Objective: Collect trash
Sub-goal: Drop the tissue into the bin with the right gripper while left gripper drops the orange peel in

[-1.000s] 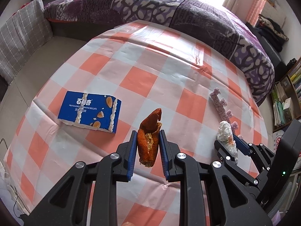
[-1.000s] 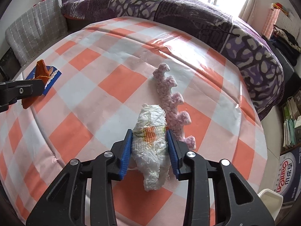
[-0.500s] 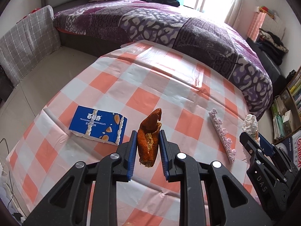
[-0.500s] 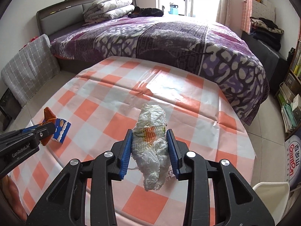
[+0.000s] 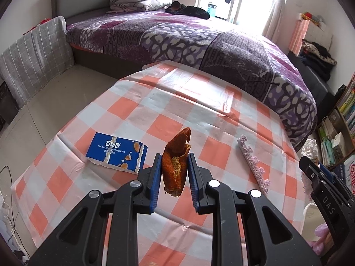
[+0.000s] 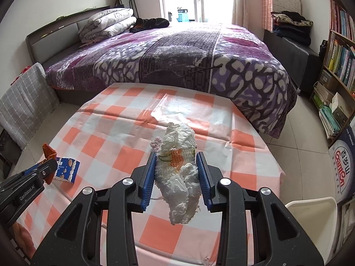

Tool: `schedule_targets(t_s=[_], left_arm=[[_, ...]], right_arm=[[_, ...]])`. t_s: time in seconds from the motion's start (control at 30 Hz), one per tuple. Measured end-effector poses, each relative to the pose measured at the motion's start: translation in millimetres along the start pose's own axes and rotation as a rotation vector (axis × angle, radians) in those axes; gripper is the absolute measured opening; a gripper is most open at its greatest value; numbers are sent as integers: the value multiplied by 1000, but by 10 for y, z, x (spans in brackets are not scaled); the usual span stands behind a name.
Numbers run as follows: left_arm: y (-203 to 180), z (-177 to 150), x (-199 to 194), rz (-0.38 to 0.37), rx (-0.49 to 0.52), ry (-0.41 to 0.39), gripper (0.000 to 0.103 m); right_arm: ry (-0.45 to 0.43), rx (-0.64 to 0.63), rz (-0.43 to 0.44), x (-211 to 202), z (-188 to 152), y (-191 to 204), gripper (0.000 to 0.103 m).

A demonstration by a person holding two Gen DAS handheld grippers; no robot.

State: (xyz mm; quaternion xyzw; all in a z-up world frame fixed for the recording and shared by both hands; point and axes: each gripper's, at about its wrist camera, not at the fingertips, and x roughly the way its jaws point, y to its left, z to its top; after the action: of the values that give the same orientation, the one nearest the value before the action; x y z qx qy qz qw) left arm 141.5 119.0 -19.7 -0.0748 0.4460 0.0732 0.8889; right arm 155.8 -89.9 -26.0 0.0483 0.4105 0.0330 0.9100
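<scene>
My left gripper (image 5: 174, 163) is shut on a dried orange peel (image 5: 176, 159), held above the checked tablecloth (image 5: 155, 102). My right gripper (image 6: 176, 164) is shut on a crumpled white paper wad (image 6: 178, 168), also lifted off the table. In the left wrist view the right gripper (image 5: 314, 166) shows at the right edge with the wad (image 5: 309, 148) sticking up from it. In the right wrist view the left gripper (image 6: 47, 166) shows at the left with the peel (image 6: 47, 150). A blue biscuit box (image 5: 117, 153) and a pink crocheted strip (image 5: 255, 166) lie on the cloth.
A bed with a purple patterned blanket (image 5: 199, 37) stands behind the table. Bookshelves (image 6: 337, 51) line the right wall. A white chair back (image 6: 310, 206) sits at the table's near right. A grey checked cushion (image 5: 33, 53) leans at the left.
Both grippers have risen from the table with their loads and tilted up, so more of the bed and room shows. The right gripper moved right, away from the pink strip.
</scene>
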Motion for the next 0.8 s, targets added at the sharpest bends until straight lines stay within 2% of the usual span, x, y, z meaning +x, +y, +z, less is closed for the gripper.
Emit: schedule_targets(t_s=[0.37,0.8], left_arm=[[-290,-118,-177,-36,57,-29,24],[-732,-325,-215,-47,153,-33,24]], right_arm=[[-26,25,-123,-362,-59,-388,35],[-16,119,-184,-495,-311,-896,35]])
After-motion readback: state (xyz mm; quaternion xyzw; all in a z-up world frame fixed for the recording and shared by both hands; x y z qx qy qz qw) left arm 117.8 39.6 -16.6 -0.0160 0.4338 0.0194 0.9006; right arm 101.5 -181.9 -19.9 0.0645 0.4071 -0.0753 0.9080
